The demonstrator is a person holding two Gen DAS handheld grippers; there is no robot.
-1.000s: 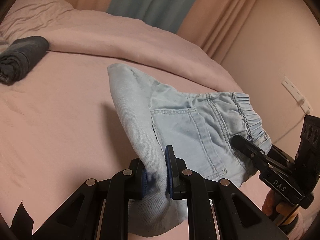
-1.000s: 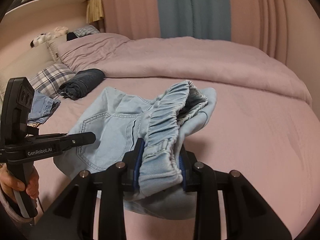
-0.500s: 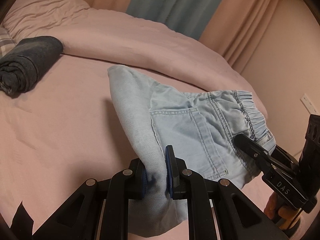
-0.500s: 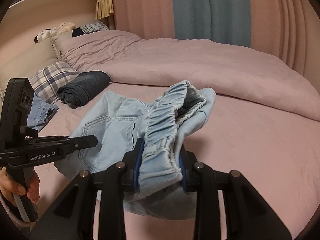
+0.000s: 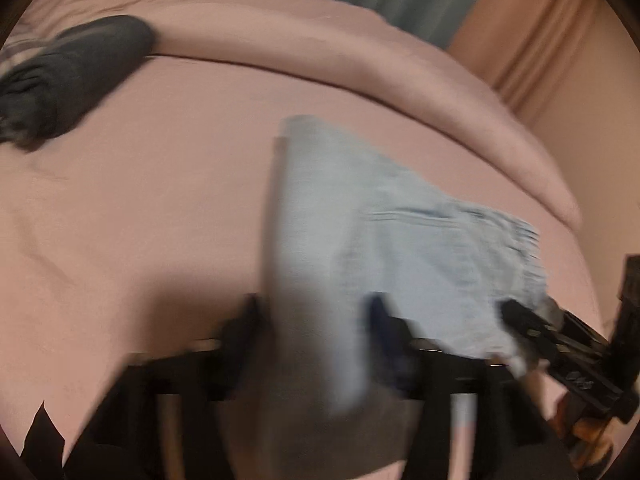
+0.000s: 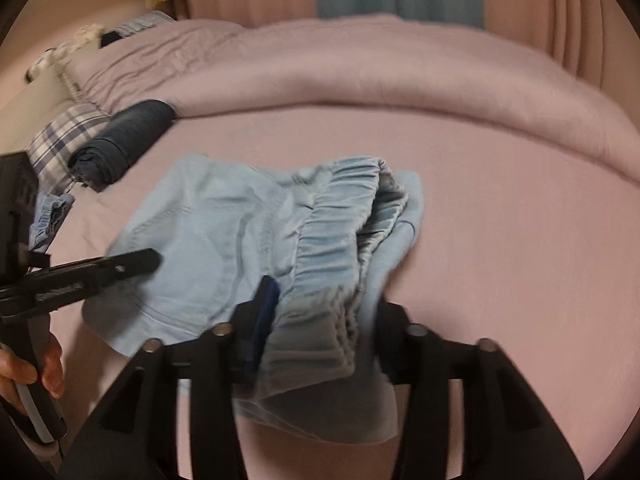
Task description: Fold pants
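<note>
1. The light blue pants [image 6: 256,240] are lying bunched on the pink bed [image 6: 500,248], folded over with the elastic waistband [image 6: 336,240] facing the right wrist camera.
2. The right claw [image 6: 320,320] is standing with its fingers spread wide on either side of the waistband, the cloth sitting loosely between them rather than being pinched.
3. The left wrist view is heavily blurred; there the left claw [image 5: 316,320] is also showing its fingers parted, with a fold of the pants [image 5: 400,248] running between them, so it is reading as open around the cloth.
4. Only the right wrist view is showing the plaid pillow [image 6: 64,136], a second scrap of blue elastic-edged cloth [image 6: 50,220] at the left edge, and the person's left hand [image 6: 32,368] gripping the other tool's handle.
5. Only the left wrist view is showing the back pocket seam of the pants and the right tool coming in from the lower right.
6. Both views are catching the dark rolled garment [image 6: 124,140] lying near the bunched duvet [image 6: 360,72], well apart from the pants.
7. White lettering is appearing on the left tool's arm in the right wrist view, but it is too blurred to read.
</note>
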